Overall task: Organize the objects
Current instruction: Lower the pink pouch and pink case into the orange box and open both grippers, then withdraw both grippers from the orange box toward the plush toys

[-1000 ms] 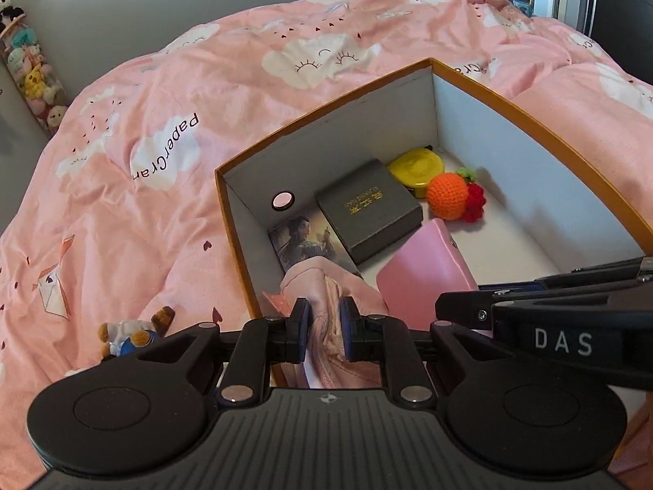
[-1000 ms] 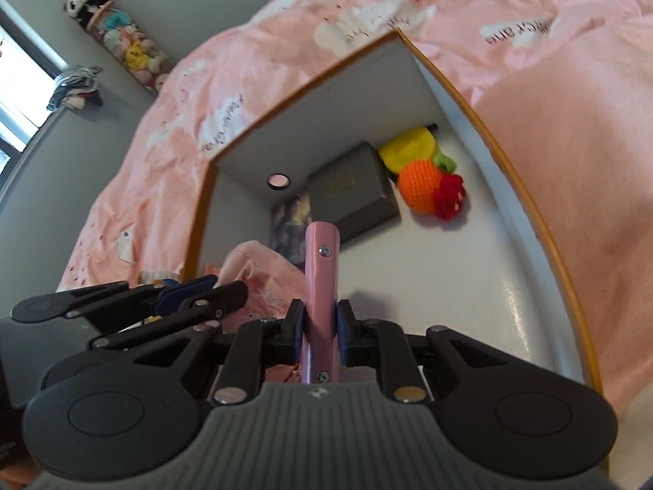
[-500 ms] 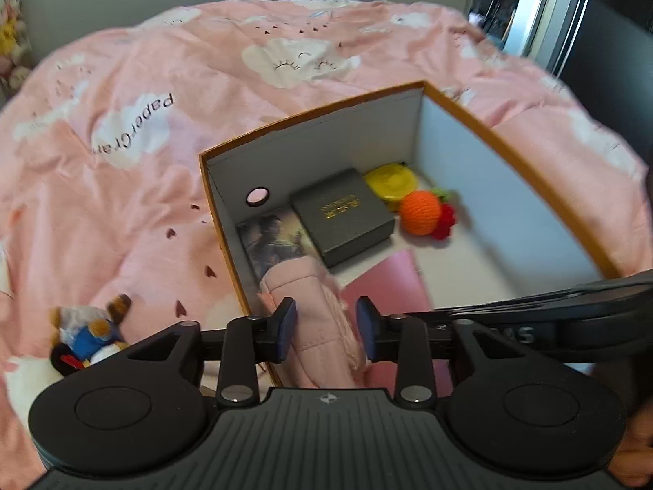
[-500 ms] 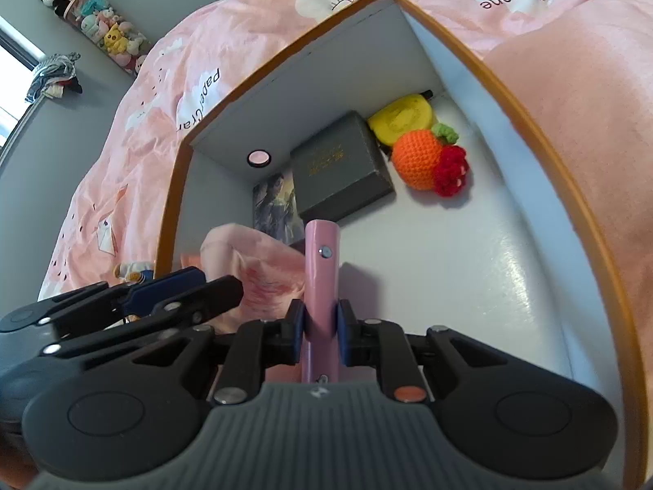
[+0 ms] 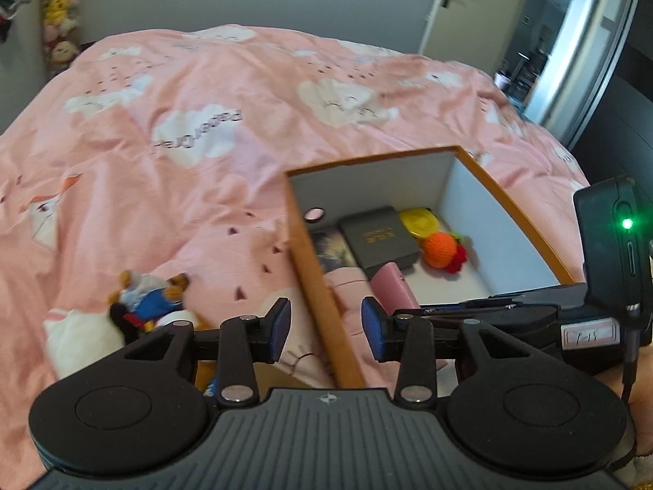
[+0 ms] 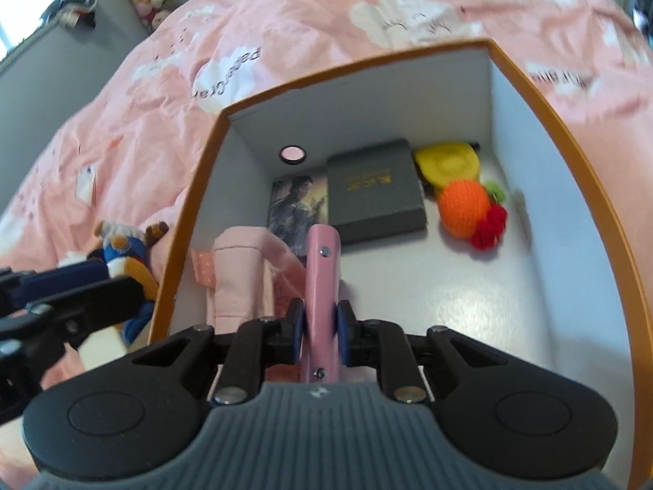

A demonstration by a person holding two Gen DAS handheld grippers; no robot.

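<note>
Right wrist view shows the right gripper (image 6: 320, 337) with its fingers clamped tight on a flat pink leather-look case with small rivets (image 6: 322, 277), held on edge just above the white floor of the orange-rimmed cardboard box (image 6: 571, 130). To set it down well, I would tip it flat into the bare floor to the right of the folded pink cloth (image 6: 240, 277), clear of the grey book (image 6: 373, 192), and release only once it rests. The case is slim, rigid and smooth, so it could slide if dropped. The left gripper (image 5: 326, 328) has its fingers parted about halfway and empty, straddling the box's left wall near a small plush toy (image 5: 149, 300) on the bed.
</note>
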